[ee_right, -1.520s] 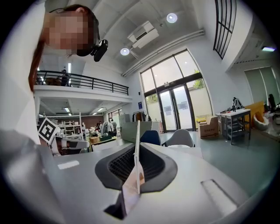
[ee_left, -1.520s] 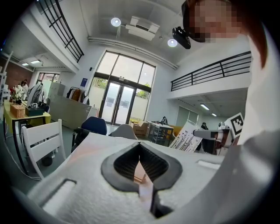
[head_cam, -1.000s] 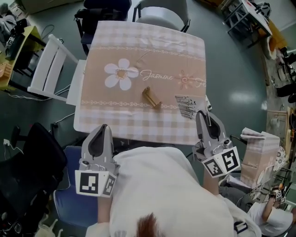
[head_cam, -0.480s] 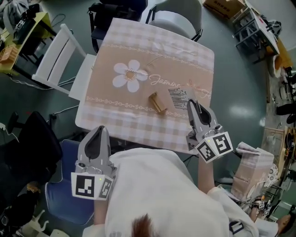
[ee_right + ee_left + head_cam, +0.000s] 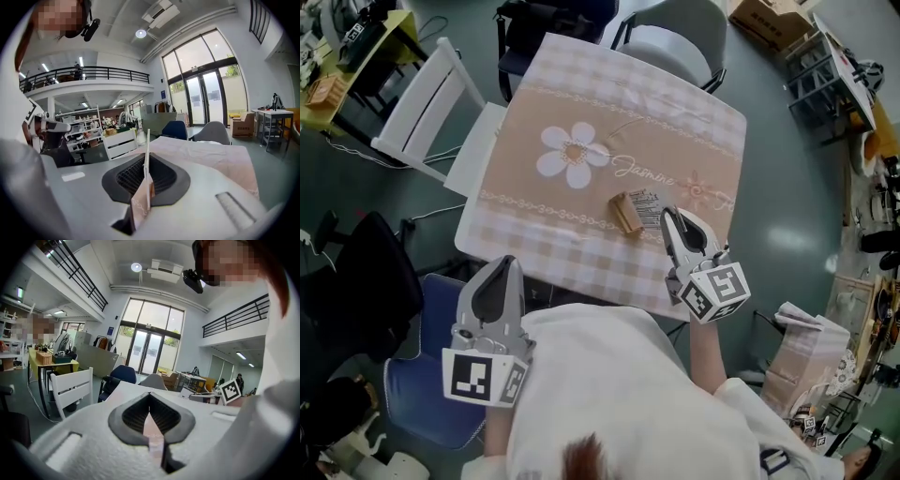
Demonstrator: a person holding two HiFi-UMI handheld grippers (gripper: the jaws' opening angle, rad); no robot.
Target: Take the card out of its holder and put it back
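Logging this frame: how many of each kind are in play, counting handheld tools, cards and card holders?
Tools: 2, the left tool and the right tool
Cards: 1, the card, pinched edge-up in the right tool
Card holders: 1, the wooden card holder, beside the card
Total: 4

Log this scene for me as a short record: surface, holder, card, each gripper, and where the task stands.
surface: table under a checked cloth with a flower print
holder: small wooden holder, lying on the cloth near its middle
card: printed card, right beside the holder in the head view
right gripper: shut on the card, which stands edge-on between its jaws
left gripper: jaws together, empty, at the near table edge, apart from the holder
stage: card held at the holder; whether it sits in the slot cannot be told
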